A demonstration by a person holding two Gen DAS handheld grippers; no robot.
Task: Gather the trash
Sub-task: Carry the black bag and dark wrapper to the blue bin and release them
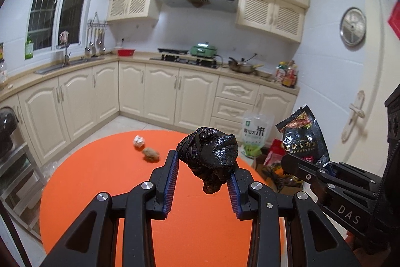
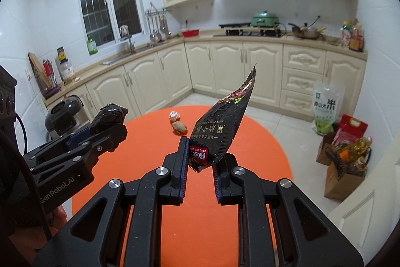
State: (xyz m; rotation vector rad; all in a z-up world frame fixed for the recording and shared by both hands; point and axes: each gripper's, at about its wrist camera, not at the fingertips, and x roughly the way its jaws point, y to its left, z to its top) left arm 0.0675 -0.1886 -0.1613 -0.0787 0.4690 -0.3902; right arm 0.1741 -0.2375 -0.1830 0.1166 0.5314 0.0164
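My left gripper [image 1: 205, 167] is shut on a crumpled black plastic bag [image 1: 210, 157] and holds it above the round orange table [image 1: 100, 179]. It also shows at the left of the right wrist view [image 2: 107, 131], with the black bag [image 2: 108, 116] in it. My right gripper [image 2: 200, 159] is shut on a black snack wrapper [image 2: 222, 126] that stands upright above the table [image 2: 262, 154]. The wrapper also shows in the left wrist view [image 1: 303, 137]. A white paper wad [image 1: 139, 141] and a brown wad [image 1: 150, 155] lie on the table's far side.
Cream kitchen cabinets [image 1: 160, 94] run along the far walls. A rice bag [image 2: 325, 106] and boxes of groceries [image 2: 347, 162] stand on the floor to the right. A rice cooker [image 2: 65, 114] sits on a shelf to the left.
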